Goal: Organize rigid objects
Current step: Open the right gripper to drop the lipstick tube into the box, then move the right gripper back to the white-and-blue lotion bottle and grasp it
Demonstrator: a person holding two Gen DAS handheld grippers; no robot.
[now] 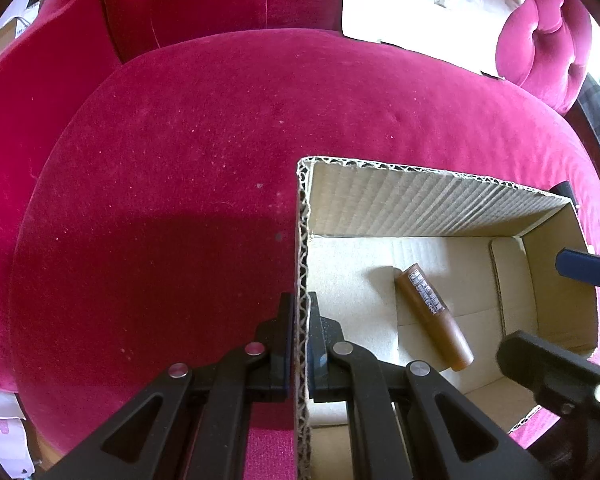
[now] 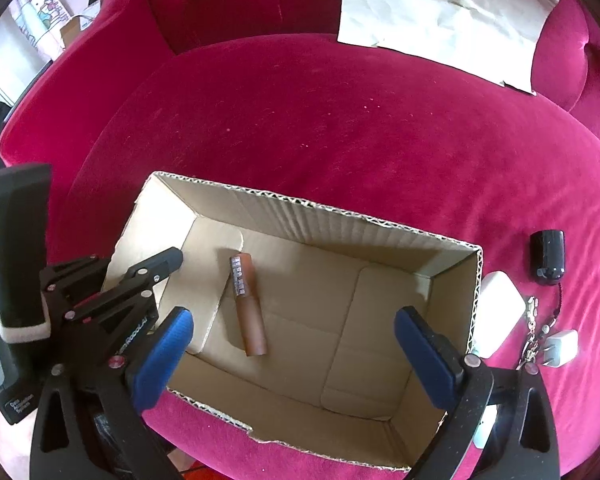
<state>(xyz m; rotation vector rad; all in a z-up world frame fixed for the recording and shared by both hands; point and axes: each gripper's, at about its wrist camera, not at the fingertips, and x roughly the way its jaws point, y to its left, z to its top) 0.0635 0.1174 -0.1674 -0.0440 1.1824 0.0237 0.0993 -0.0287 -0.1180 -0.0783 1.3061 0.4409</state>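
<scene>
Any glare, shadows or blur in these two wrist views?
Left wrist: paper sheet blown out white, a hard shadow across the pink seat cushion, sharp focus. Right wrist: softer, the same paper readable, cardboard box far rim slightly smeared. Both: strong fisheye bending, dark corners.

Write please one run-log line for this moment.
left gripper: shut on box wall | right gripper: open, empty, above cardboard box | brown tube: lying in box | outside: white charger, black case

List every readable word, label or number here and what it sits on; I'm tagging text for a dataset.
Brown tube in the cardboard box: silver label print, too small to read.
Left gripper arm: pale lettering, too blurred to read.
Black handle: white lettering, too blurred to read.
</scene>
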